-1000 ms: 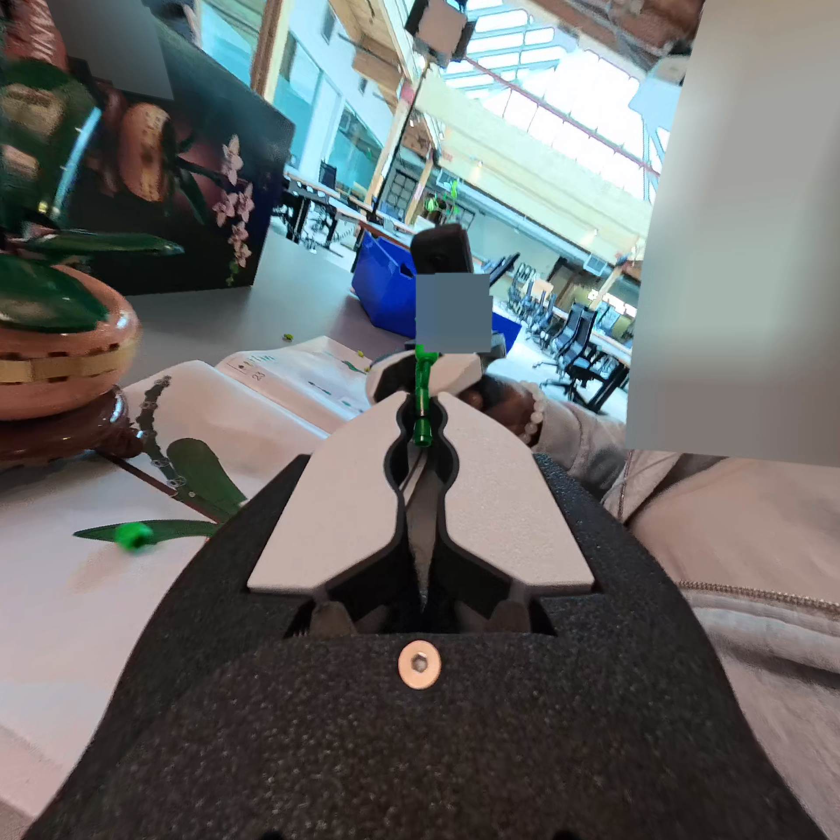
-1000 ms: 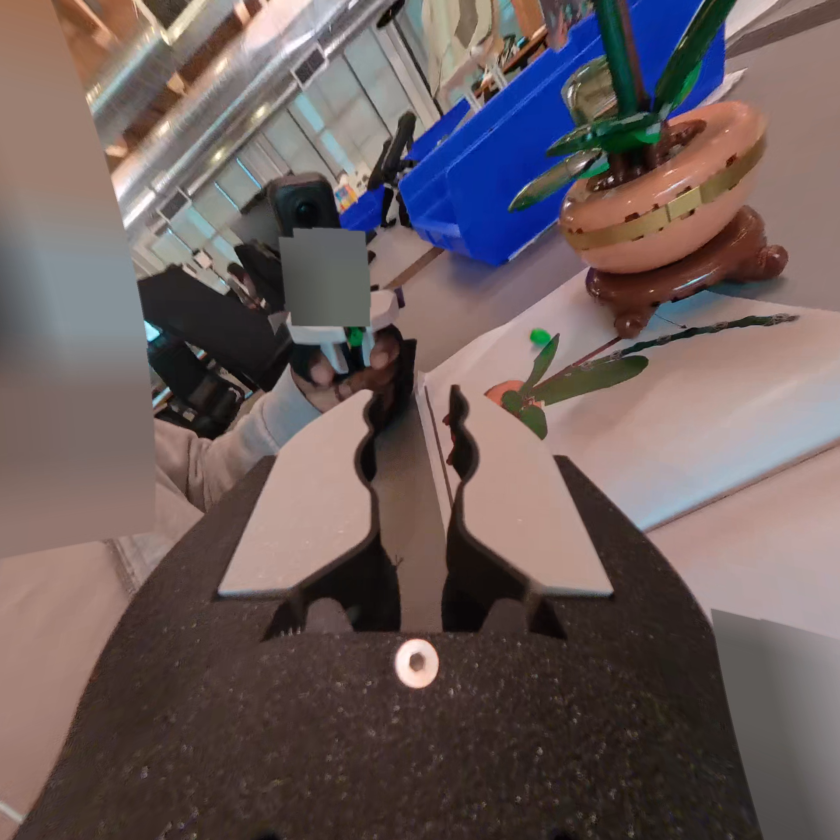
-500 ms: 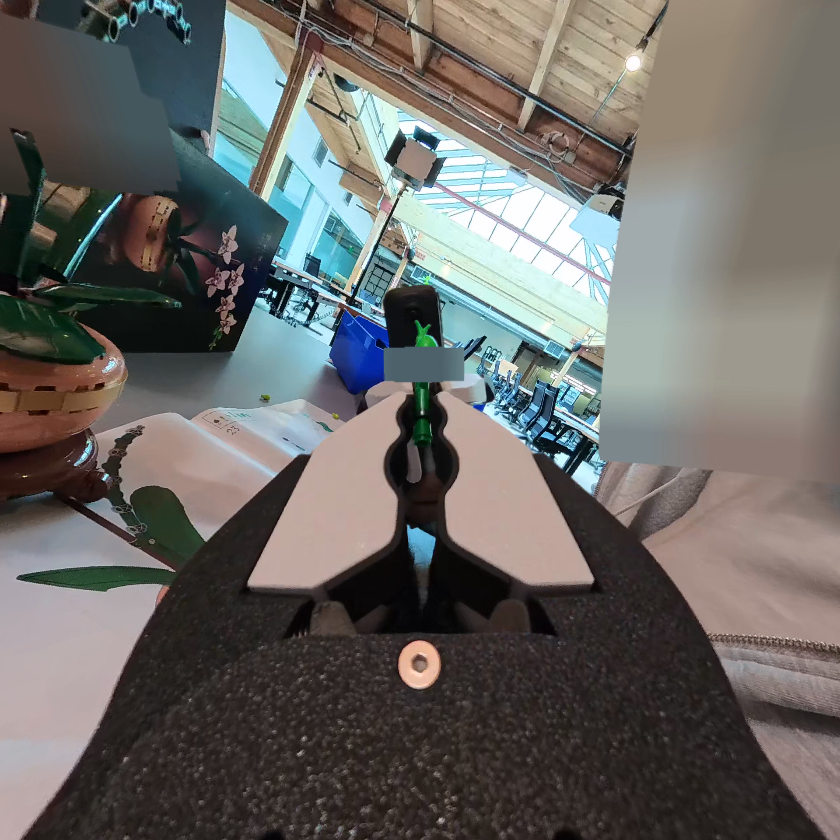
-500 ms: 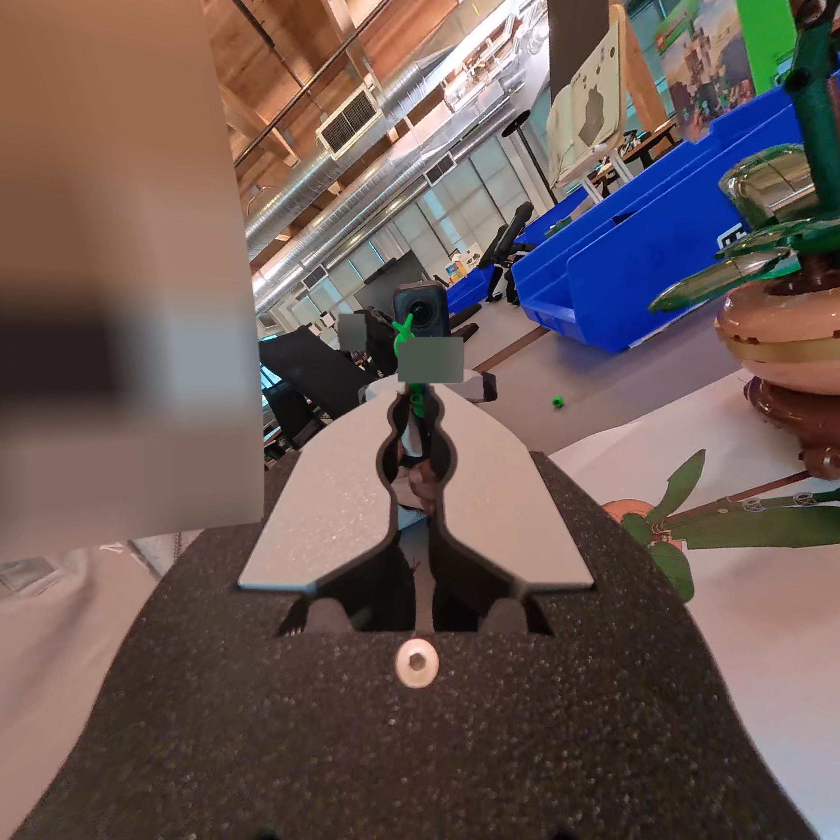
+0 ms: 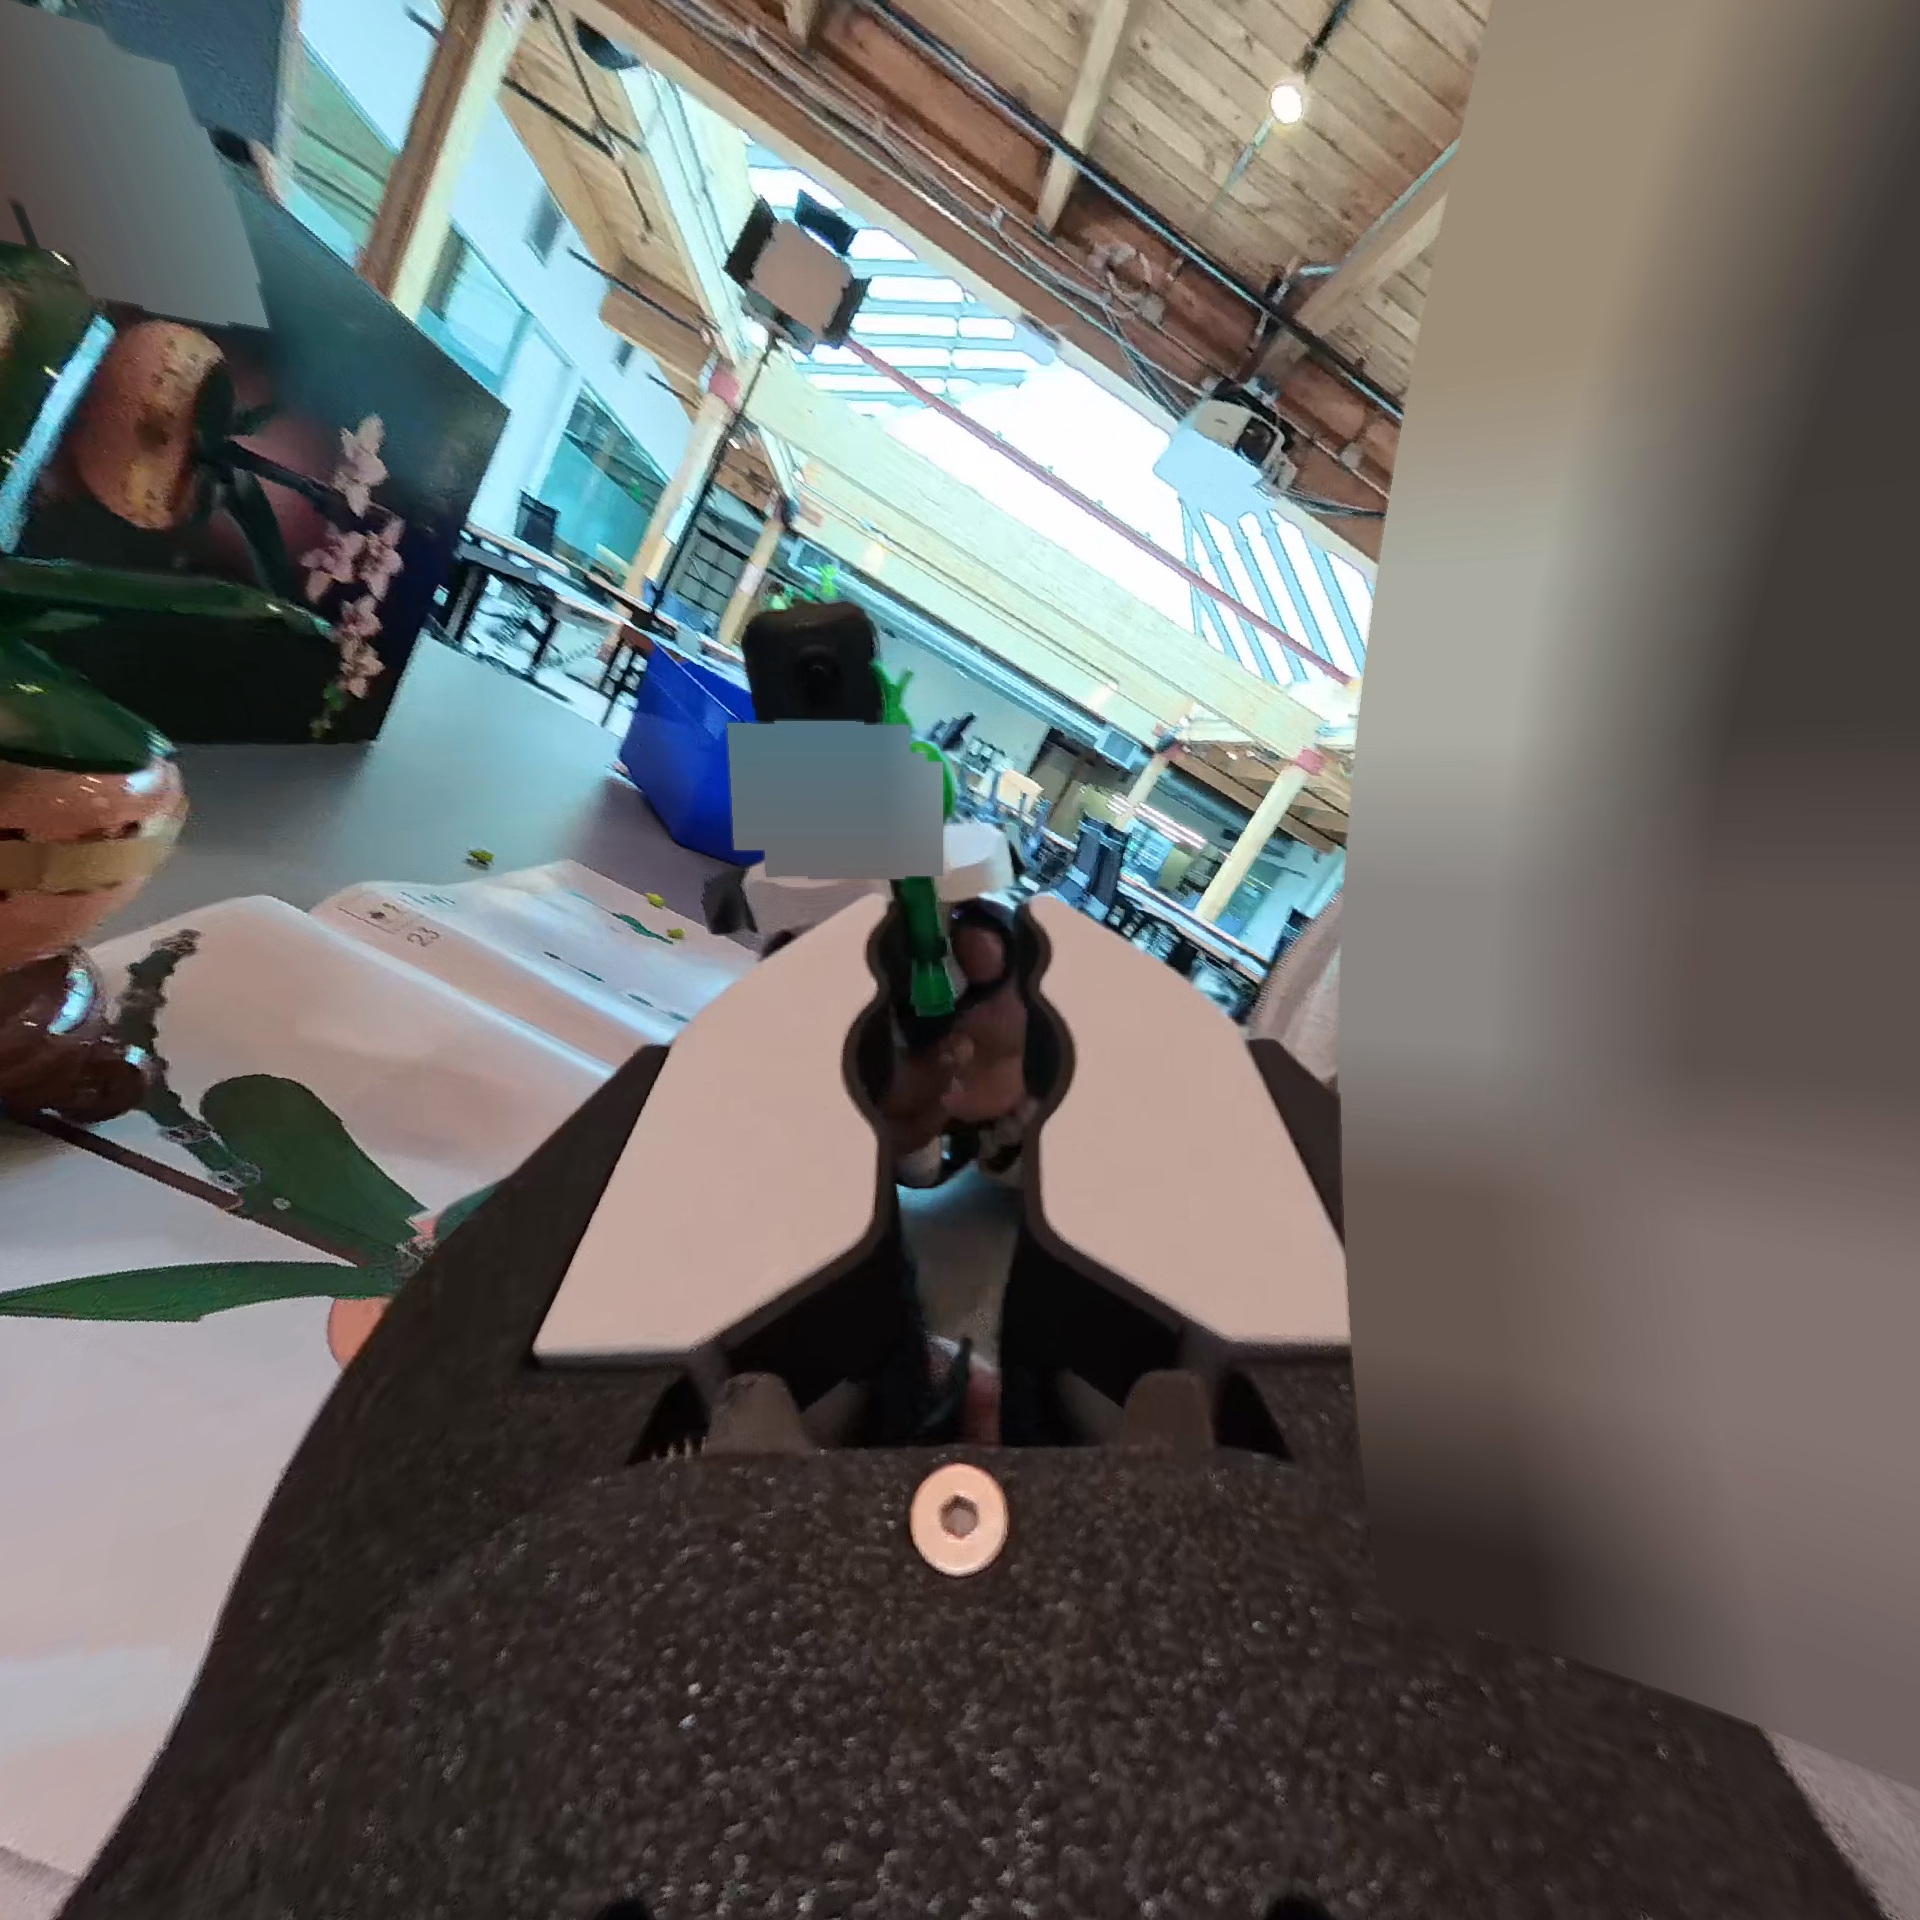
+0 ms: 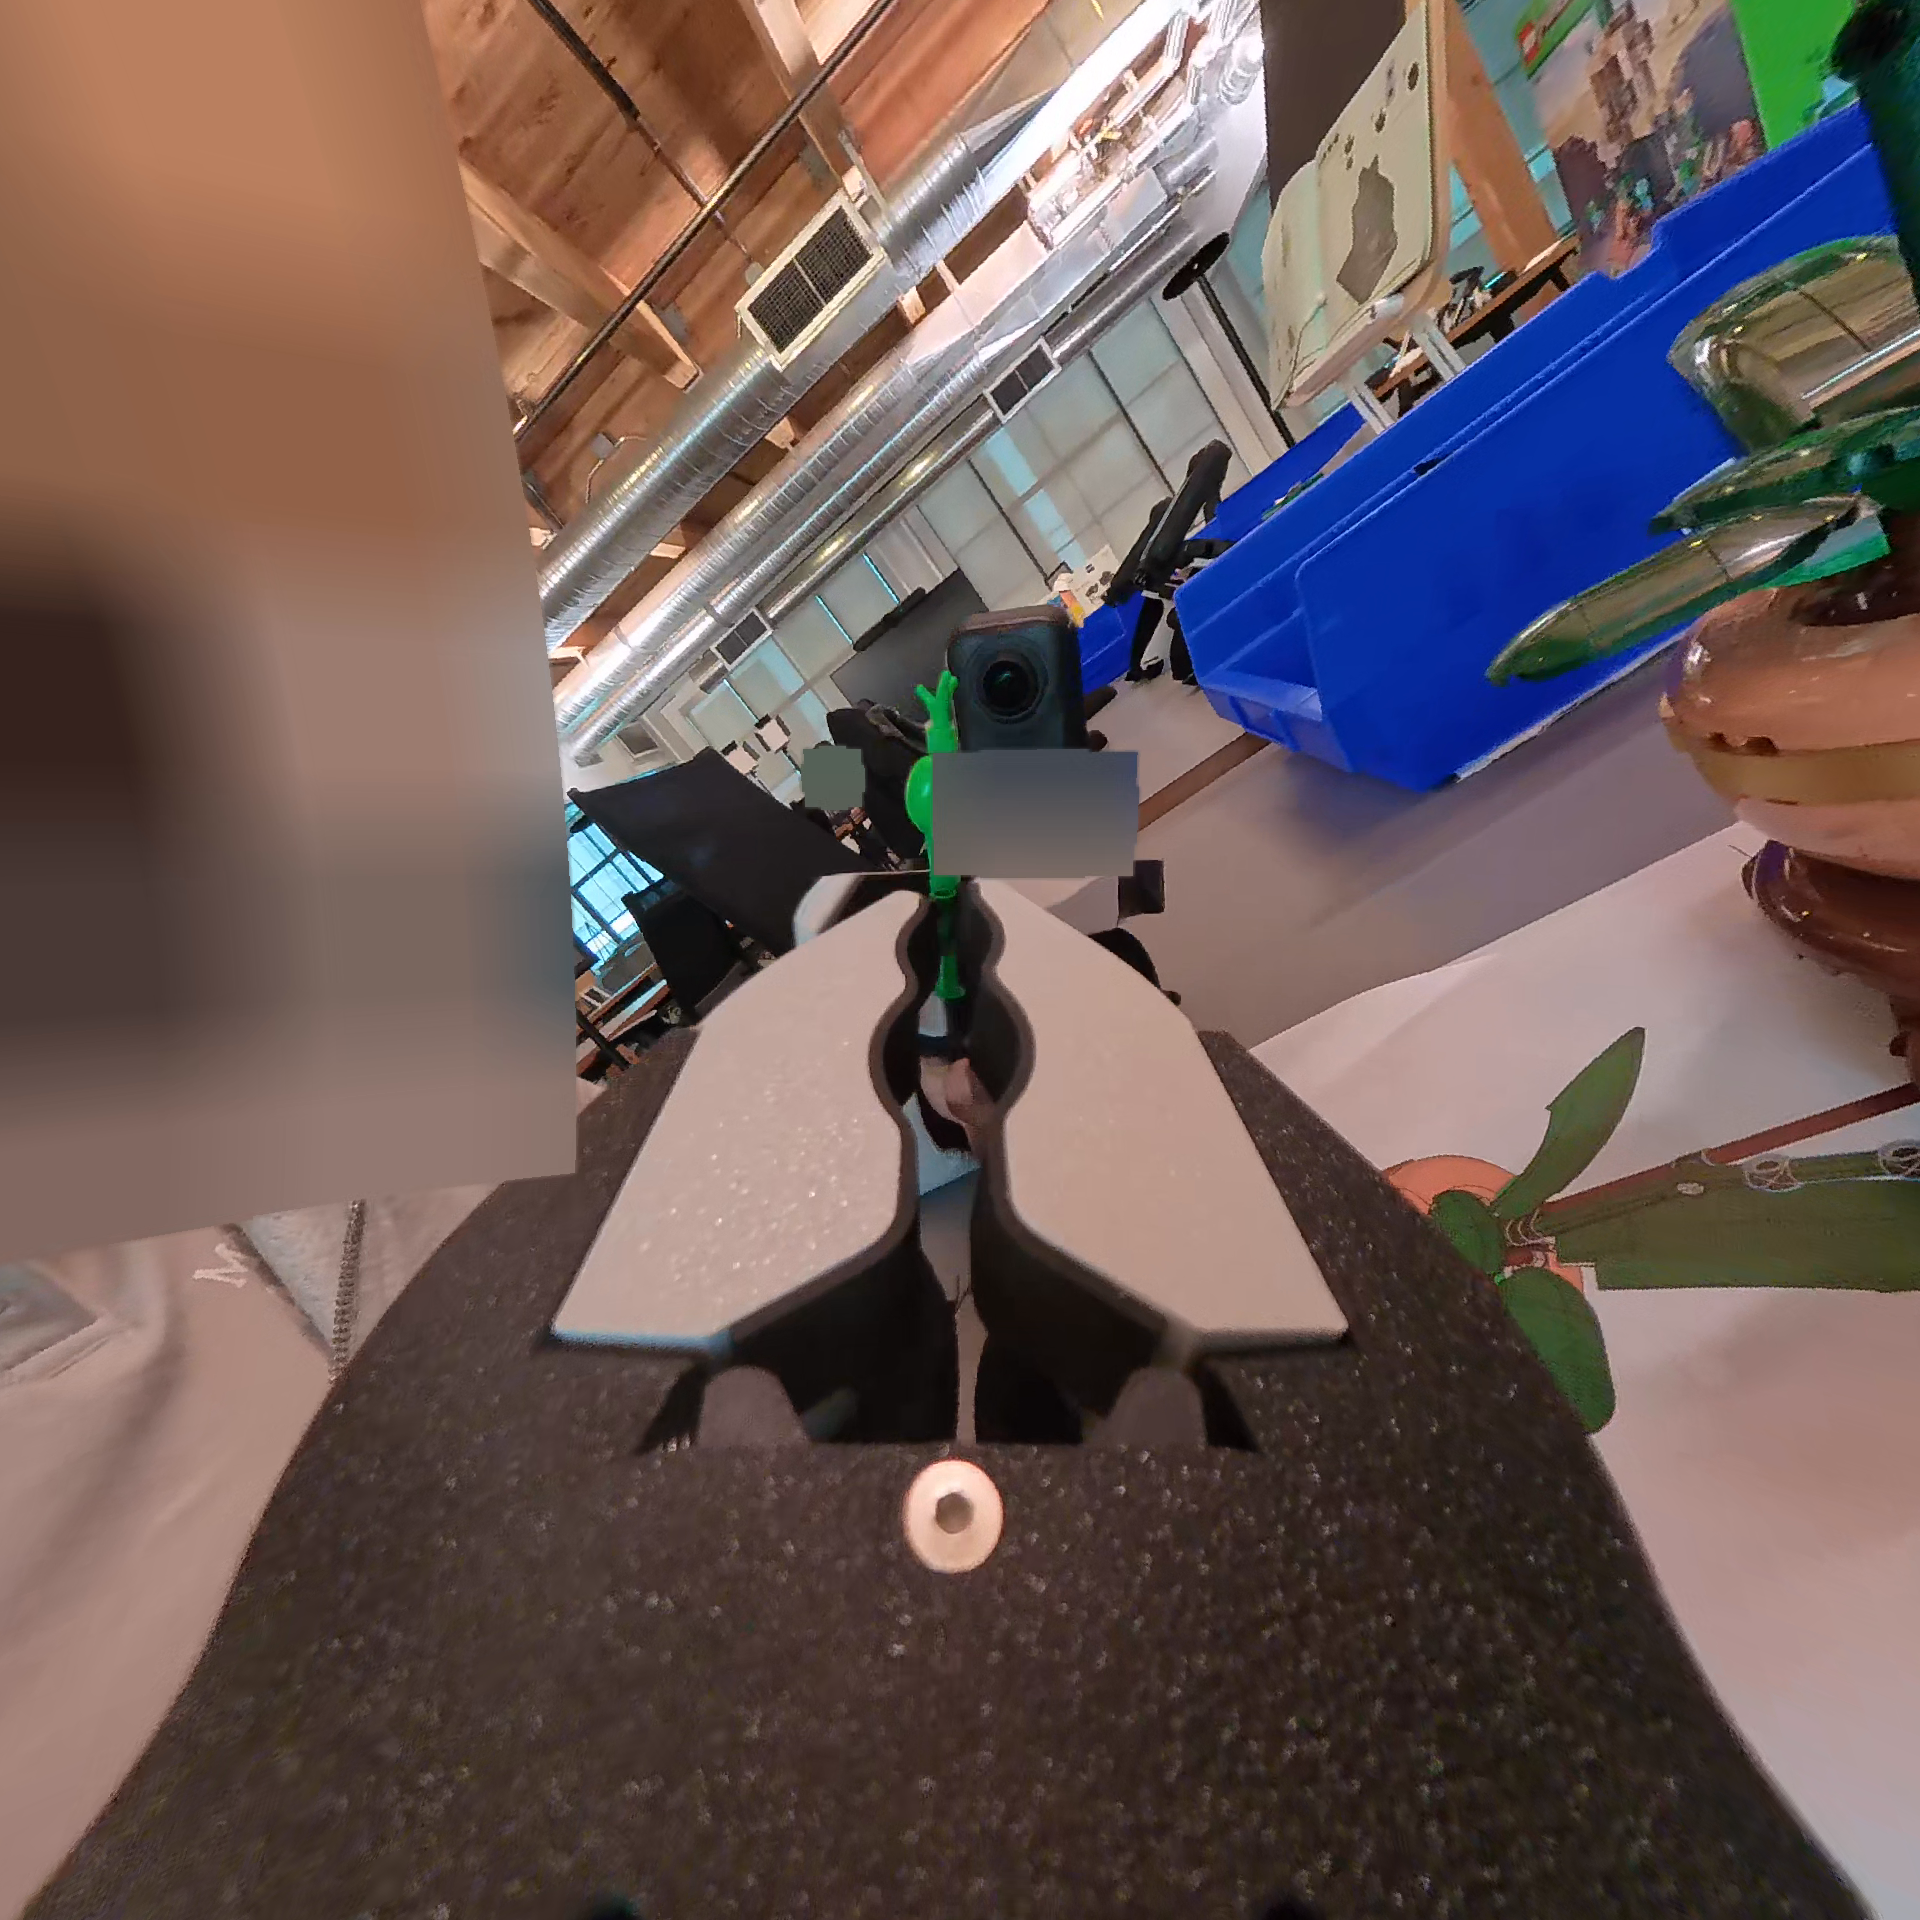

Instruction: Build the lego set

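Left gripper [image 5: 954, 935] stands parted, its grey fingers either side of a thin bright green plastic stem piece [image 5: 925, 951] without clearly pinching it, while the right gripper [image 6: 951, 920] pinches the same stem [image 6: 948, 956] near its tips, raised above the table. Over to the side, the tan and brown brick flowerpot with dark green leaves [image 6: 1813, 727] looks largely built, resting on the open white instruction booklet [image 5: 436, 997]. Stem and blooms, I'd say, remain to be added.

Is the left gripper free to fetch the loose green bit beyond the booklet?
Probably yes: the left gripper is open, the right gripper seems to hold the green stem, and nothing blocks the green bit.
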`<state>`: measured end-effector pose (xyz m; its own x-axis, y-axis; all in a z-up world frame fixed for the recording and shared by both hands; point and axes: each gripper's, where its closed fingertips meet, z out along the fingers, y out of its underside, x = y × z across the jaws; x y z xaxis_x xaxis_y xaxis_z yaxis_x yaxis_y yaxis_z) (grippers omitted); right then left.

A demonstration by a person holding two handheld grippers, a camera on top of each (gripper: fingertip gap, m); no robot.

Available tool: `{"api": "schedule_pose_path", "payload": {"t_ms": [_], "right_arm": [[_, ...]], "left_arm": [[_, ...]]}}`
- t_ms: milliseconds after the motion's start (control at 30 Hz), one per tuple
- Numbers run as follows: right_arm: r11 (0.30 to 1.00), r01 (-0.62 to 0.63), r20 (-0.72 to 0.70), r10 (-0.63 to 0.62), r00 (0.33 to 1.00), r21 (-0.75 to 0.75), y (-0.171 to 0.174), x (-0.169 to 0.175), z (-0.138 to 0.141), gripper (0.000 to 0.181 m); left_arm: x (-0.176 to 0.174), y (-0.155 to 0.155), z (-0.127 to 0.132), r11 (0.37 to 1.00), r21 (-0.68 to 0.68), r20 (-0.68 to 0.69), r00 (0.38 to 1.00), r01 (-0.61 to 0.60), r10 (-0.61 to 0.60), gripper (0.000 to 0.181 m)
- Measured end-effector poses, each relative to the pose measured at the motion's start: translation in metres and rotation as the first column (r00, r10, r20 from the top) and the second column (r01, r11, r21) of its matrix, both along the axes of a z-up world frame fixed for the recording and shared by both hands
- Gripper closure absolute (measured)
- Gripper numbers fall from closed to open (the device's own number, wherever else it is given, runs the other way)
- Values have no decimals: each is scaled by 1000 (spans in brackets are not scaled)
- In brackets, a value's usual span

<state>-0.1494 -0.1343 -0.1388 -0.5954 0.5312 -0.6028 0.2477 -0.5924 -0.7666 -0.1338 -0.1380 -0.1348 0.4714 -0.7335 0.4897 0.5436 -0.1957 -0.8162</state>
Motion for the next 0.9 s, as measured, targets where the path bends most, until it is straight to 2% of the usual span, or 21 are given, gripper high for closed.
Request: {"api": "schedule_pose_path", "payload": {"t_ms": [100,233,567,733,900], "right_arm": [[1000,4,1,-4,1000,-2,0,-2,-2,179],[1000,11,-7,-11,1000,-2,-2,-1,-1,179],[1000,27,-35,-27,999,10,2,3,6,179],[999,41,-63,-42,997,-11,6,5,15,179],[998,53,-78,-51,996,25,11,8,22,179]], "left_arm": [[2,-7,-1,994,-30,37,994,105,-104,148],[4,-11,-3,981,-56,85,980,187,-182,148],[4,-10,4,986,2,55,985,165,-164,146],[-1,-4,13,992,68,6,994,108,-109,144],[1,11,-1,998,-14,-115,992,57,-58,147]]}}
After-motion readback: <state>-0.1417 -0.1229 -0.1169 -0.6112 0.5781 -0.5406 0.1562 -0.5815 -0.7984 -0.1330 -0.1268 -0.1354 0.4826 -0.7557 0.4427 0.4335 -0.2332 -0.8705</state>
